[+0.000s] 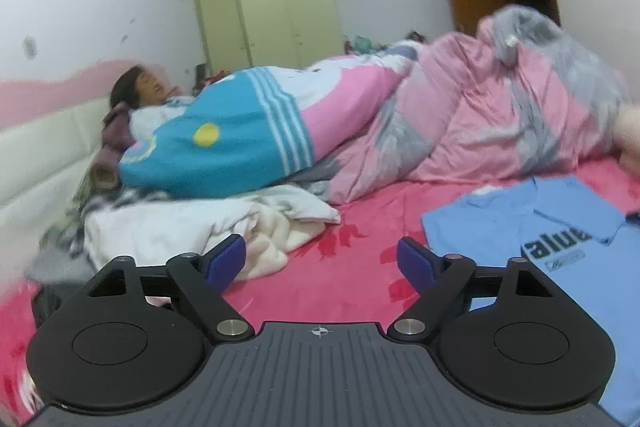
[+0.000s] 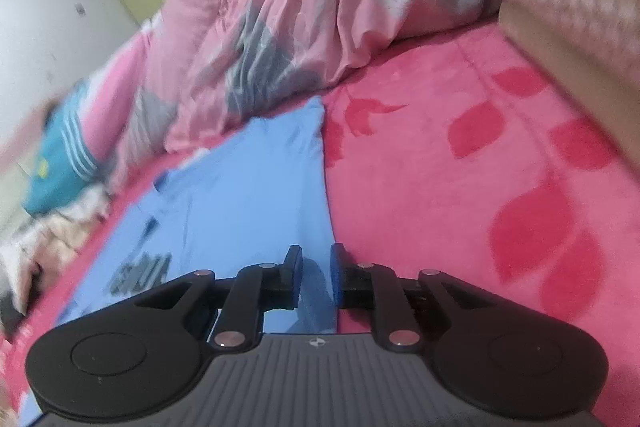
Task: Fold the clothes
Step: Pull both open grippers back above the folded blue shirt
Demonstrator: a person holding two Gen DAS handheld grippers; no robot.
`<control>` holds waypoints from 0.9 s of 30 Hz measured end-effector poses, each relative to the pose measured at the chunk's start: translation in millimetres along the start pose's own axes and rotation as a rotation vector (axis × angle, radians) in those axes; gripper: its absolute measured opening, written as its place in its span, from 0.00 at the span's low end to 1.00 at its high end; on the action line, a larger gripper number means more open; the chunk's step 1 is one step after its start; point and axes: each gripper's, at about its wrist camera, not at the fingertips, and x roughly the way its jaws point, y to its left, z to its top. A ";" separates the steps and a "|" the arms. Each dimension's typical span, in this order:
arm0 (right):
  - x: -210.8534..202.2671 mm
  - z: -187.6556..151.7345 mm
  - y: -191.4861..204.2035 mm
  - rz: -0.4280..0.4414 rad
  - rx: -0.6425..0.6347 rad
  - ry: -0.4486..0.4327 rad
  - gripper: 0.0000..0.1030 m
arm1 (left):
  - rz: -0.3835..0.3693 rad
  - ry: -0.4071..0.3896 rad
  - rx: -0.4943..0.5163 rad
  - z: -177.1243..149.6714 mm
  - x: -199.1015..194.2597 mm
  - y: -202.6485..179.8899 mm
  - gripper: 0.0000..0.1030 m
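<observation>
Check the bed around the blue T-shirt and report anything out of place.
The blue T-shirt lies flat on the pink bedsheet. Beside it, a crumpled white garment sits heaped, and the pink-and-grey quilt is bunched up along the shirt's far edge.

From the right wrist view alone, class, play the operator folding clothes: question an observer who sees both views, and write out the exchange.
Operator: Is the left hand-held gripper gripping the T-shirt?
Observer: No. The left hand-held gripper is open with nothing between its fingers, above the pink bedsheet, left of the light blue T-shirt.
Operator: My view blurs the shirt's print. Can you read it?
Observer: Partly: the dark letters "alu" show; a folded sleeve hides the rest.
Operator: Is anyone on the bed?
Observer: Yes, a person lies at the far side under a blue and pink blanket.
</observation>
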 end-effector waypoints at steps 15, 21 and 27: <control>-142.7 -127.1 112.7 -0.156 -0.162 0.072 0.28 | -0.459 0.146 -0.072 -89.5 34.3 -89.0 0.97; -174.6 -161.4 71.9 -0.242 0.029 0.032 0.25 | -0.573 0.177 -0.020 -110.3 30.4 -122.3 0.99; -220.5 -162.6 39.6 -0.382 0.145 -0.035 0.28 | -0.591 0.311 -0.064 -128.3 48.6 -129.0 0.99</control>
